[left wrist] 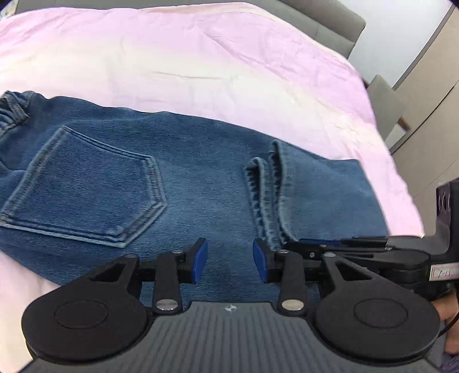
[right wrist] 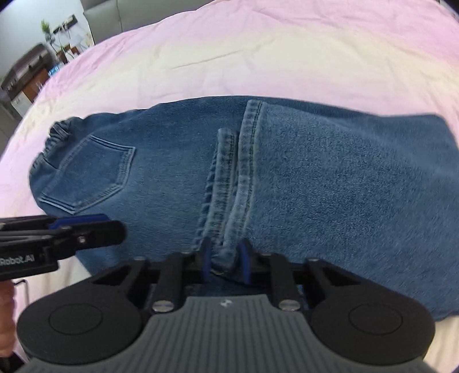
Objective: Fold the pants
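Blue denim pants (left wrist: pixel 178 178) lie on the pink sheet, folded lengthwise, back pocket (left wrist: pixel 86 189) up, waistband (left wrist: pixel 11 112) at the left. The leg ends are folded back over the thigh, hems (left wrist: pixel 269 195) lying across the middle. My left gripper (left wrist: pixel 230 258) is open and empty just above the denim, left of the hems. In the right wrist view the pants (right wrist: pixel 330 178) fill the middle and my right gripper (right wrist: pixel 223 258) is shut on the near end of the hems (right wrist: pixel 229 183). The left gripper also shows there at the left (right wrist: pixel 83 229).
The pink bed sheet (left wrist: pixel 200 57) spreads all around the pants. A grey headboard (left wrist: pixel 338 23) and wardrobe panels (left wrist: pixel 436 86) stand at the far right. A shelf with a plant (right wrist: pixel 48 37) is beyond the bed's far left corner.
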The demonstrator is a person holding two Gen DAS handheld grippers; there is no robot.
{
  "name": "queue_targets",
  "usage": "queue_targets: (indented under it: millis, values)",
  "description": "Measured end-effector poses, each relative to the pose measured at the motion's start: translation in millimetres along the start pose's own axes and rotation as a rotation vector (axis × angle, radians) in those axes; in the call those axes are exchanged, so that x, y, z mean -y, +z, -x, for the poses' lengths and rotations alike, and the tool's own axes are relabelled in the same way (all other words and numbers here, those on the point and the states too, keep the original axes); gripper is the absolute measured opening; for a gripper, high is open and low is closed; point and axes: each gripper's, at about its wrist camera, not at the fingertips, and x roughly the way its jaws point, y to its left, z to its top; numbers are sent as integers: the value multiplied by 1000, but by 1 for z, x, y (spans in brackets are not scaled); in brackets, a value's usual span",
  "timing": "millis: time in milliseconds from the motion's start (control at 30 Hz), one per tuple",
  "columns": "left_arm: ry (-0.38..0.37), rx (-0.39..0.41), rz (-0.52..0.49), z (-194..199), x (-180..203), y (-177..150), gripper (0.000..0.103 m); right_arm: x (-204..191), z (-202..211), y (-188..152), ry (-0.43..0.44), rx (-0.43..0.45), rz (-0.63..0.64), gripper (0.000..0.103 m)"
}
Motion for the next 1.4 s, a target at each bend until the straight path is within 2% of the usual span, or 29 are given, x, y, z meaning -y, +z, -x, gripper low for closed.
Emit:
queue_targets:
  millis: [67,167,300,400,467,567,767,867,900,967,1000,1067,1100,1167,1200,1300,1400]
  values:
    - [-68,2,30,-4,-1,1,43,-2,14,-2,22,31,7,12]
    - [-137,2,74,-8,-3,1,51,-4,42,-7,106,58,5,11]
    - [-179,-12,107,-21,-1,3,54,-13,45,-15,109,59,68,11]
    - [-149,-30,96,-34,4,6,59,-7,23,-20,137,18,20,12]
    - [-127,-52,79,-44,8,8,63,-6,9,-27,139,0,32,12]
    - [-79,-93,39,-67,18,11,64,-5,1,-32,146,1,44,12]
    - [-8,-109,-22,-95,35,11,64,1,-3,-30,181,2,44,12]
    - [19,-97,-58,-103,46,7,55,6,-3,-32,195,8,40,12]
    - [27,-92,-75,-104,50,6,48,8,-3,-32,201,12,33,12]
    - [46,-77,-98,-106,57,4,41,9,-4,-33,212,19,27,13]
    - [68,-65,-117,-105,61,3,33,10,-3,-33,217,24,27,16]
    - [95,-38,-140,-100,67,2,24,11,1,-34,235,40,21,19]
    - [91,-19,-143,-95,69,4,20,13,4,-34,240,46,18,31]
    - [86,16,-177,-85,78,9,17,18,17,-35,246,72,11,50]
    - [89,35,-209,-79,85,12,16,21,25,-36,237,89,22,54]
    - [86,79,-290,-63,106,27,16,35,52,-40,170,153,58,58]
    - [91,85,-328,-57,113,41,16,60,80,-41,94,212,53,60]
